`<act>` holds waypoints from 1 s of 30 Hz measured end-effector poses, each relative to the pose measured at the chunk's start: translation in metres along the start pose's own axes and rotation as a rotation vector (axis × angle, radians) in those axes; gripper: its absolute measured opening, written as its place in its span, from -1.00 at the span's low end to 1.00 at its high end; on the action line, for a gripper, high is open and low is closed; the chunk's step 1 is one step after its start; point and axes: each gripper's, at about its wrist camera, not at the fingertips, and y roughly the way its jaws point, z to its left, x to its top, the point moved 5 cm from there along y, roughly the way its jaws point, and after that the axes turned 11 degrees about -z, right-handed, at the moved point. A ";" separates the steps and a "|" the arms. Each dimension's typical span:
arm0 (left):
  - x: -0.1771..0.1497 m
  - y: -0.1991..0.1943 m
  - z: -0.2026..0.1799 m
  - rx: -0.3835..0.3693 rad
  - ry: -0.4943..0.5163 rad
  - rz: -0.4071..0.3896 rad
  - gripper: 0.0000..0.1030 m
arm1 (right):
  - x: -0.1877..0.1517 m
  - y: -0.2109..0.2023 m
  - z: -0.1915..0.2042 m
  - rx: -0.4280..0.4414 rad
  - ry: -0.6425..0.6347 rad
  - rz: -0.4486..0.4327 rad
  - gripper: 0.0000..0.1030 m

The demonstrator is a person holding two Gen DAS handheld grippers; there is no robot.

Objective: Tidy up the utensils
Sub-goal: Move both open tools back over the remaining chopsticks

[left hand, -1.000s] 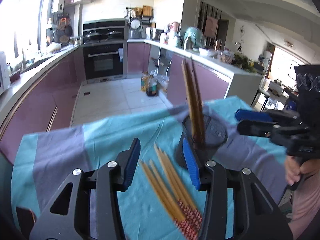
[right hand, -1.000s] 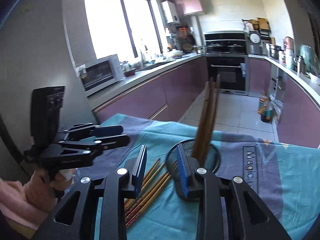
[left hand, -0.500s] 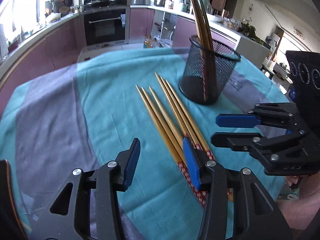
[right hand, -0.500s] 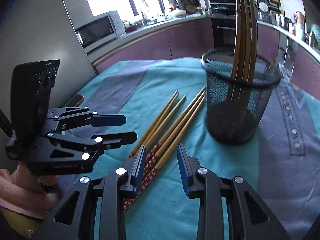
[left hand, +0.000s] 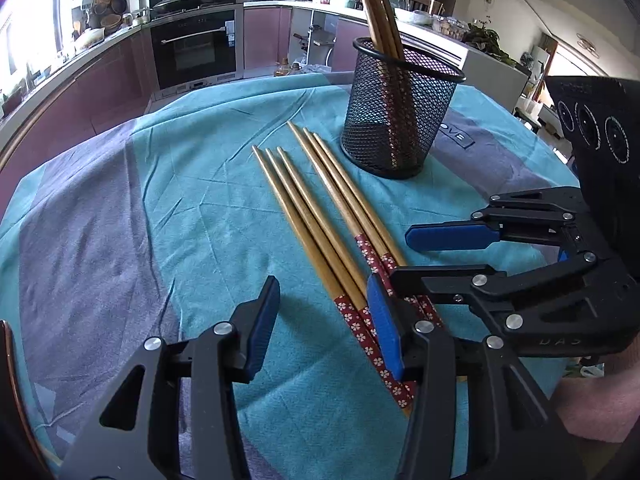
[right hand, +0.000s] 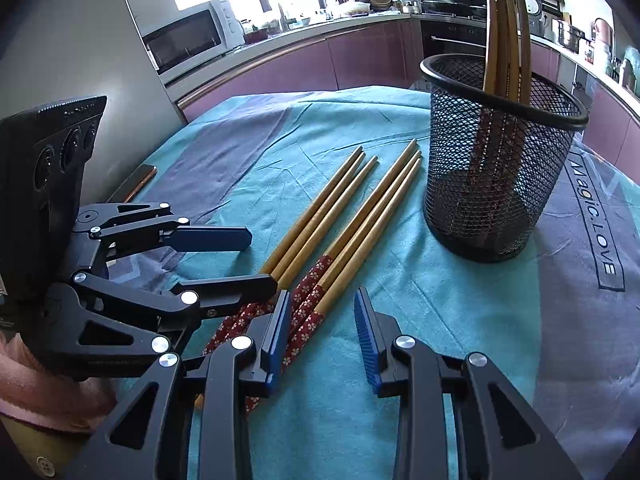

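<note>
Several wooden chopsticks (left hand: 320,216) with red flowered ends lie side by side on the teal cloth; they also show in the right wrist view (right hand: 344,224). A black mesh holder (left hand: 400,120) stands upright behind them with several chopsticks in it; it also shows in the right wrist view (right hand: 500,152). My left gripper (left hand: 324,320) is open and empty, low over the chopsticks' red ends. My right gripper (right hand: 322,328) is open and empty, low over the same ends from the other side. Each gripper shows in the other's view, the right (left hand: 444,256) and the left (right hand: 244,260).
The table is covered by a teal and grey cloth (left hand: 120,220). A phone (right hand: 136,180) lies at the table's left edge in the right wrist view. Kitchen counters, an oven and a microwave (right hand: 188,40) stand beyond the table.
Both grippers have come down from above the holder to just over the chopsticks' red ends. Both stay open and empty.
</note>
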 end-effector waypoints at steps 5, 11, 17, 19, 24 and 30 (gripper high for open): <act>0.000 -0.002 0.005 -0.012 -0.027 -0.006 -0.13 | 0.000 -0.001 -0.002 -0.006 0.012 -0.001 -0.41; 0.003 0.000 0.013 -0.012 -0.047 -0.003 -0.17 | 0.002 0.001 -0.009 -0.015 0.043 -0.006 -0.41; 0.004 0.006 0.013 -0.003 -0.036 0.007 -0.18 | 0.004 0.003 -0.012 -0.022 0.046 0.000 -0.42; 0.004 0.008 0.014 0.002 -0.036 0.009 -0.18 | 0.005 0.003 -0.013 -0.031 0.044 0.004 -0.42; 0.005 0.009 0.016 0.007 -0.040 0.015 -0.30 | 0.003 0.000 -0.016 -0.062 0.028 0.018 -0.45; 0.005 0.012 0.016 0.016 -0.029 0.024 -0.31 | 0.004 0.003 -0.014 -0.094 0.003 0.023 -0.44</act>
